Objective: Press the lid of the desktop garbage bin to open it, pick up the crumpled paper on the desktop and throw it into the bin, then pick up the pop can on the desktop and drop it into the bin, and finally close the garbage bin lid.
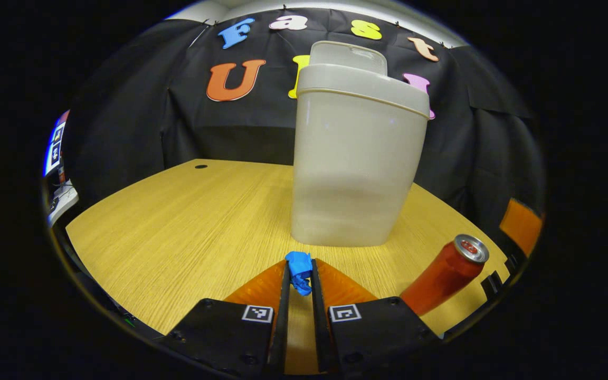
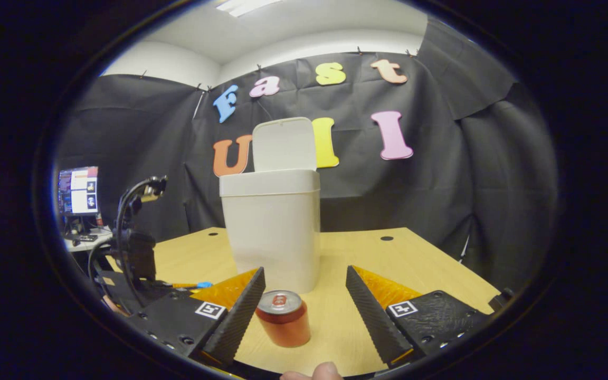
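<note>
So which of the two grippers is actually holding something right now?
The left gripper: its fingers are closed on the blue crumpled paper. The right gripper is wide open, its fingers either side of the red pop can without touching it.

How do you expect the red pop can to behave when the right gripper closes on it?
The pop can stands upright between the open right gripper fingers; its smooth round wall may slip. It probably dents easily and, if tipped, rolls.
</note>
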Tool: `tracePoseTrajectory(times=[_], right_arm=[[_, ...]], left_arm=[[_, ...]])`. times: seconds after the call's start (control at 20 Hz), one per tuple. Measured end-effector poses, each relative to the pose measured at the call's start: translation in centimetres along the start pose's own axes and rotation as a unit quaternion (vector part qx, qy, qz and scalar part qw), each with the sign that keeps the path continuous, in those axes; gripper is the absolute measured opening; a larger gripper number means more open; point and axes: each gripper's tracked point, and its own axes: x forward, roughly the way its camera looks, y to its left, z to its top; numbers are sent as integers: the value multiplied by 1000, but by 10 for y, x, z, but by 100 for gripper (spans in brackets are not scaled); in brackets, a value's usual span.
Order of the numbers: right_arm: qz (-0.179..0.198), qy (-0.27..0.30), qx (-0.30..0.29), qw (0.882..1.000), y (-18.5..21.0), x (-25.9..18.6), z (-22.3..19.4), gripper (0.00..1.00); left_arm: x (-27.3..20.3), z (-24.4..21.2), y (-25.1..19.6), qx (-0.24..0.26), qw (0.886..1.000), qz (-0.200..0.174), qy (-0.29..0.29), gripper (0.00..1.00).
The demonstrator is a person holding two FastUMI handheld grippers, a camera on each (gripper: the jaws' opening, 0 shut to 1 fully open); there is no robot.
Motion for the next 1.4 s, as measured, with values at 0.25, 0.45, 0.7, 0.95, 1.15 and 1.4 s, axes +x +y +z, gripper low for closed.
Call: tracePoseTrajectory(times=[0.25,0.45,0.7,0.95,1.15,1.4], right_arm=[[-4,24,-11,1000,14,9,-19,96],[-16,34,-28,999,18,14,-31,95],[-26,62,-40,997,21,21,-55,95],[-24,90,-35,995,20,32,-80,96],[-21,122,-22,992,18,41,-99,96],[-19,139,-12,990,16,44,-109,96]], left_arm=[[-7,32,16,5,999,8,-36,25],[-9,51,13,8,998,-7,-57,25],[-16,77,12,18,996,-17,-89,25],[-20,101,11,19,993,-22,-113,25],[-24,128,7,21,990,-27,-140,25],[-28,173,0,35,982,-32,-181,24]])
